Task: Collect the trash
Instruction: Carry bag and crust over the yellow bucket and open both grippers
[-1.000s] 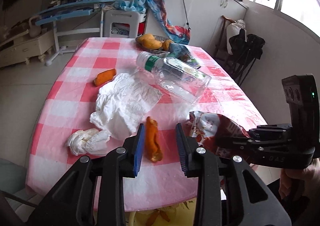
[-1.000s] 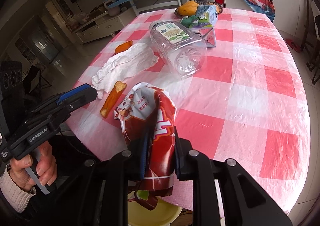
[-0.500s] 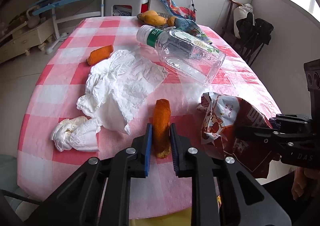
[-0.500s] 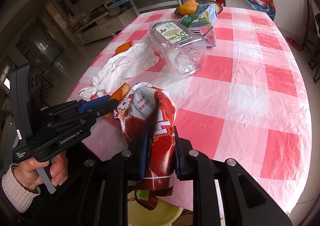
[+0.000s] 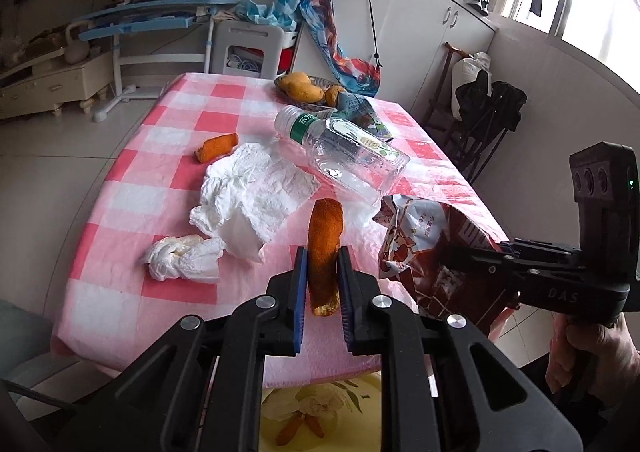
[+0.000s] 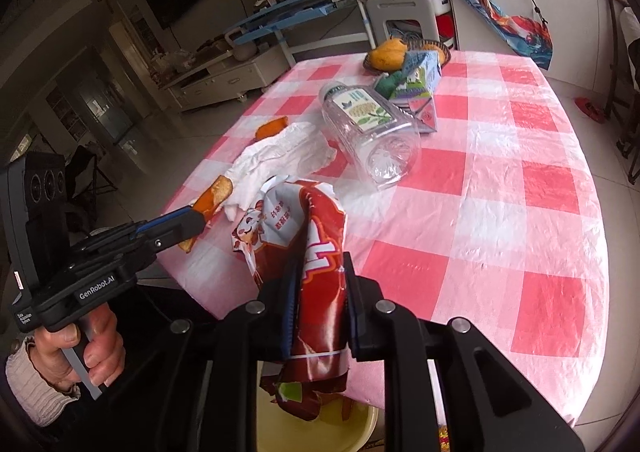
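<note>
My left gripper (image 5: 323,288) is shut on an orange peel strip (image 5: 325,240) and holds it off the checked table (image 5: 132,272) near the front edge; it also shows in the right wrist view (image 6: 212,198). My right gripper (image 6: 320,292) is shut on a red snack bag (image 6: 316,252), seen in the left wrist view (image 5: 432,248), held at the table's front edge. White tissue (image 5: 256,196), a small tissue wad (image 5: 182,256), another orange peel (image 5: 216,147) and a clear plastic bottle (image 5: 348,152) lie on the table.
A yellow bin (image 5: 340,404) sits on the floor below the table's front edge, with peels in it; it also shows in the right wrist view (image 6: 360,424). A fruit basket with mangoes (image 5: 300,88) and a crushed carton (image 6: 416,84) are at the far end.
My left gripper closed on the orange peel strip and lifted it off the table, pulling back toward the front edge. My right gripper kept holding the snack bag.
</note>
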Tool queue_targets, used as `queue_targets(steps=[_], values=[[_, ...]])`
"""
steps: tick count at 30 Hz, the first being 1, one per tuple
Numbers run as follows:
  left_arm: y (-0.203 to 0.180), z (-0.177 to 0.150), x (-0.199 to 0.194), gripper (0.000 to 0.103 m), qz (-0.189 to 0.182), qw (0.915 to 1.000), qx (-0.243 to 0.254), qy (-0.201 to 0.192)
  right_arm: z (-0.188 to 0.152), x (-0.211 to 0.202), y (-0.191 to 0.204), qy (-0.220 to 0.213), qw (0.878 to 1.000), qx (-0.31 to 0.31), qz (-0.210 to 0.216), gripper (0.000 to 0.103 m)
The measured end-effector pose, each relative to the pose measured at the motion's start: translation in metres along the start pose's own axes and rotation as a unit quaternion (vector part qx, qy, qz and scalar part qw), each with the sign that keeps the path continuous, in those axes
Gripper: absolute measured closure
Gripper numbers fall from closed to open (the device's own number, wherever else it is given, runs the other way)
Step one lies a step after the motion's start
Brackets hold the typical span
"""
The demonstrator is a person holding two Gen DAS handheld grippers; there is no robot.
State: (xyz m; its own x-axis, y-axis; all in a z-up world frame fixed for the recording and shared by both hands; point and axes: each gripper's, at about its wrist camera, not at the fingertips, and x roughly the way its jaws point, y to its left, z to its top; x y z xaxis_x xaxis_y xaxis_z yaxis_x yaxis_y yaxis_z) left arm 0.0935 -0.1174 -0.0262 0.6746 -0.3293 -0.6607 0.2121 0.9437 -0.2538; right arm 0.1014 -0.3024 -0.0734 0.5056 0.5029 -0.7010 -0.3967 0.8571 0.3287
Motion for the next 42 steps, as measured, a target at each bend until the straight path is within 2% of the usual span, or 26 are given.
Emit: queue_targets(steps=[5, 10, 13, 17, 20, 23, 25, 30, 32, 35, 38, 40, 41, 42], values=[[-0.001, -0.010, -0.029, 0.088, 0.011, 0.9996, 0.003, -0.024, -0.008, -0.025, 0.020, -0.049, 0.998, -0.022, 0.010, 0.083], [0.000, -0.020, -0.056, 0.088, 0.017, 0.9989, 0.002, -0.043, -0.023, -0.039, 0.035, -0.071, 0.997, -0.028, 0.013, 0.083], [0.002, -0.027, -0.068, 0.088, 0.017, 0.9988, 0.001, -0.046, -0.033, -0.040, 0.045, -0.062, 0.997, -0.039, 0.009, 0.083], [0.002, -0.037, -0.079, 0.088, 0.015, 0.9989, 0.002, -0.044, -0.054, -0.034, 0.060, -0.026, 0.998, -0.053, 0.004, 0.083], [0.001, -0.044, -0.084, 0.088, 0.013, 0.9990, 0.002, -0.042, -0.068, -0.021, 0.067, 0.016, 0.998, -0.056, -0.001, 0.079], [-0.001, -0.051, -0.087, 0.088, 0.010, 0.9993, 0.003, -0.035, -0.072, -0.016, 0.067, 0.025, 0.998, -0.049, -0.010, 0.076], [-0.004, -0.057, -0.088, 0.088, 0.008, 0.9996, 0.006, -0.027, -0.072, -0.021, 0.063, 0.014, 0.999, -0.037, -0.013, 0.062], [-0.019, -0.076, -0.082, 0.088, 0.000, 0.9995, 0.029, 0.010, -0.069, -0.039, 0.051, -0.039, 0.999, 0.003, -0.009, 0.055], [-0.027, -0.085, -0.074, 0.088, -0.007, 0.9981, 0.047, 0.039, -0.067, -0.046, 0.046, -0.065, 0.998, 0.017, -0.007, 0.053], [-0.041, -0.103, -0.058, 0.086, -0.010, 0.9913, 0.086, 0.099, -0.062, -0.056, 0.037, -0.099, 0.994, 0.042, -0.008, 0.049], [-0.049, -0.109, -0.057, 0.071, 0.012, 0.9879, 0.121, 0.096, -0.060, -0.059, 0.026, -0.114, 0.991, 0.069, -0.015, 0.041], [-0.049, -0.105, -0.064, 0.047, 0.035, 0.9892, 0.127, 0.063, -0.059, -0.059, 0.022, -0.117, 0.989, 0.082, -0.022, 0.039], [-0.047, -0.102, -0.070, 0.042, 0.049, 0.9901, 0.125, 0.040, -0.059, -0.059, 0.021, -0.119, 0.989, 0.086, -0.025, 0.038], [-0.044, -0.099, -0.075, 0.032, 0.062, 0.9904, 0.121, 0.021, -0.059, -0.060, 0.020, -0.121, 0.988, 0.087, -0.028, 0.037]])
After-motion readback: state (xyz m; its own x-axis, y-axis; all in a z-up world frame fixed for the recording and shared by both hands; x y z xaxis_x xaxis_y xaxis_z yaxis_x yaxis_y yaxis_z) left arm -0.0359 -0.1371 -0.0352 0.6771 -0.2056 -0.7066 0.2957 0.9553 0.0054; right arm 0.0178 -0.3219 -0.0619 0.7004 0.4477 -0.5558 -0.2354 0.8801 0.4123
